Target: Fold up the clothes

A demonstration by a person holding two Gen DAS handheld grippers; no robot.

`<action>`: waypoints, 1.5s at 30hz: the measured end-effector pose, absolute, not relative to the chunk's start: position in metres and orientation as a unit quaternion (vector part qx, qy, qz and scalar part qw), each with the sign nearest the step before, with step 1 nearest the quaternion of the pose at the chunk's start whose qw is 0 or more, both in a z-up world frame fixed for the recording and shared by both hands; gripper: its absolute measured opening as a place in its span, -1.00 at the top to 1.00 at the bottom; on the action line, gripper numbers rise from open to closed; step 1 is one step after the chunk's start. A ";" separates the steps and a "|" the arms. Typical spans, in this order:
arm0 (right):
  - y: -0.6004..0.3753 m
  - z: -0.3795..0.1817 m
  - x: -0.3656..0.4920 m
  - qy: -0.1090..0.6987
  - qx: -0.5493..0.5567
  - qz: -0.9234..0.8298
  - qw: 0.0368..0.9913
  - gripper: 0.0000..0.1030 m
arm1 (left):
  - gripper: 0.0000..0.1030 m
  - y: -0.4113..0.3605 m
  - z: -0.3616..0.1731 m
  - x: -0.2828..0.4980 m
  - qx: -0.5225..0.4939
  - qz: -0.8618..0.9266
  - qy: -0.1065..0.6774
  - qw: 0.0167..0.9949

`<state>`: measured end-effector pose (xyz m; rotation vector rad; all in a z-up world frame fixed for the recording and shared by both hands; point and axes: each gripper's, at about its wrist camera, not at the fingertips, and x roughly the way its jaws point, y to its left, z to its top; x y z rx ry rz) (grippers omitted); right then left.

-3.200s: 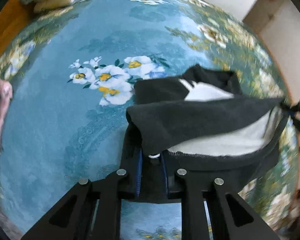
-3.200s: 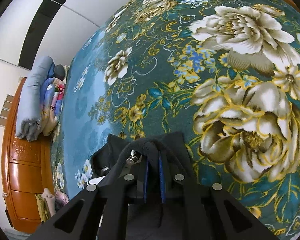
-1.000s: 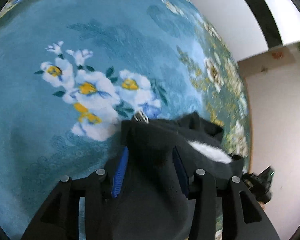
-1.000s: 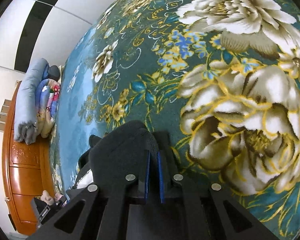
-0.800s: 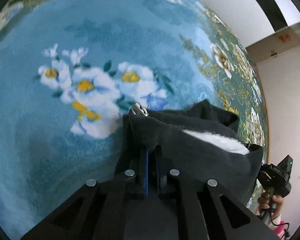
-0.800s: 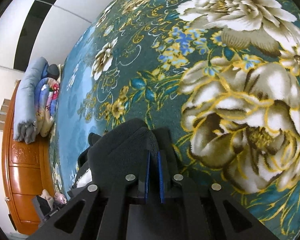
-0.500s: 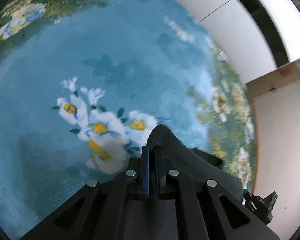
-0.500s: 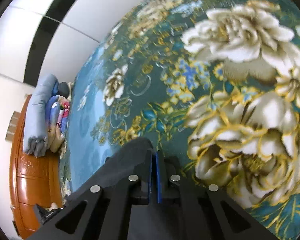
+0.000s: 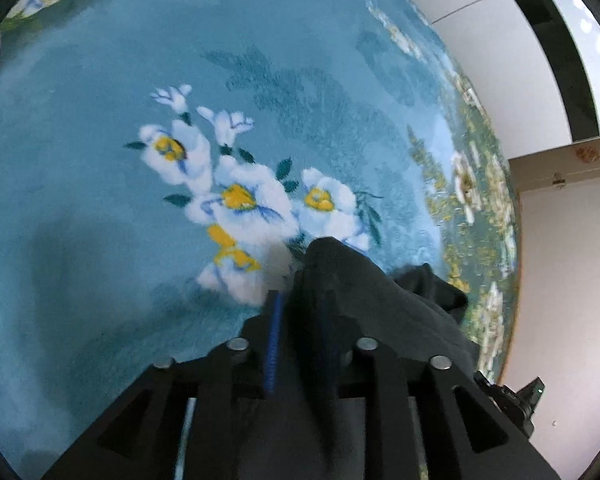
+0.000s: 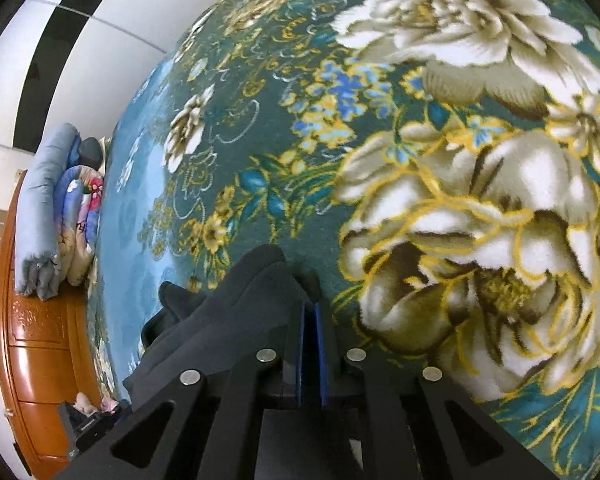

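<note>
Black garment [image 9: 364, 292] over the floral blanket [image 9: 100, 208]: our left gripper [image 9: 300, 320] stands parted around it, our right gripper [image 10: 309, 320] pinches its edge

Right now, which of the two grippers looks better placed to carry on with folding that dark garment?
Probably the right gripper: its blue pads are pressed together on the dark garment. The left gripper has parted pads with cloth only draped between them, so it would need to re-grip first.
</note>
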<state>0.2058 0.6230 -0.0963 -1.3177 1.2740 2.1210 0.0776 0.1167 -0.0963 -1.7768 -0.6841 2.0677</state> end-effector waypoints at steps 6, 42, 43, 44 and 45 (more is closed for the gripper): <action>0.618 -0.076 0.232 0.452 -0.440 0.755 0.179 0.66 | 0.31 0.095 -0.095 0.117 -0.636 0.718 -0.252 0.130; 0.572 -0.156 0.335 0.640 -0.324 0.688 0.105 -0.51 | -0.34 0.131 -0.157 0.203 -0.652 0.649 -0.376 0.107; 0.572 -0.155 0.335 0.642 -0.321 0.688 0.104 -0.50 | -0.17 0.131 -0.155 0.203 -0.650 0.654 -0.373 0.108; 0.572 -0.153 0.335 0.641 -0.320 0.690 0.103 -0.43 | -0.07 0.130 -0.152 0.202 -0.647 0.660 -0.367 0.108; 0.570 -0.150 0.334 0.637 -0.322 0.693 0.103 -0.35 | 0.11 0.131 -0.148 0.202 -0.643 0.667 -0.360 0.109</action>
